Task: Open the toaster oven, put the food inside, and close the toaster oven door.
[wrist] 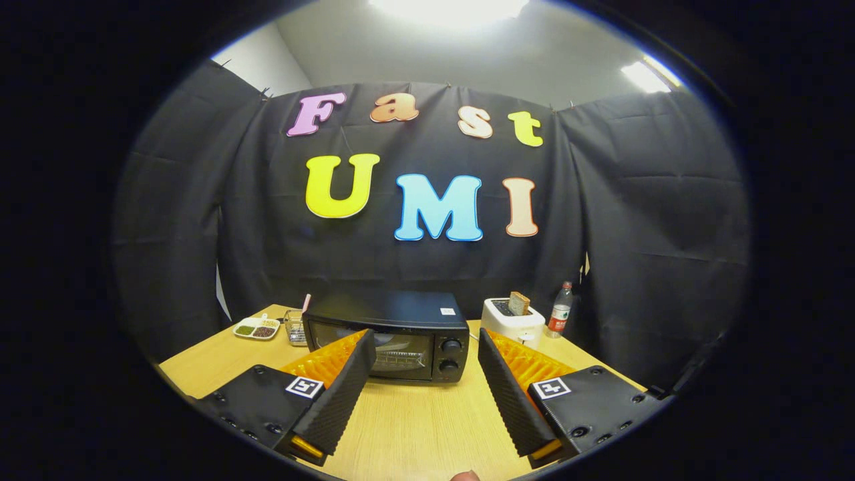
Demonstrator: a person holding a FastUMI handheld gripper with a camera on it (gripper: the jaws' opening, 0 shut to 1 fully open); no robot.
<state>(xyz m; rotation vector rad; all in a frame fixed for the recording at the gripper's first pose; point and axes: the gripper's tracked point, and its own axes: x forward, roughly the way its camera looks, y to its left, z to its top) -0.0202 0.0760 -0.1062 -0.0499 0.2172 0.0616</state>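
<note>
Light wood is the table (427, 421) under my gripper (425, 341), and black cloth walls close the booth under bright ceiling lamps. The fingers stand wide apart and hold nothing. Just beyond them sits the black toaster oven (391, 334), door closed. To its right — a white toaster (513, 321) with bread and a bottle (560, 309); to its left a small dish (256, 328)

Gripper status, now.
Gripper: open, holding nothing, fingers spread short of the closed toaster oven.
</note>
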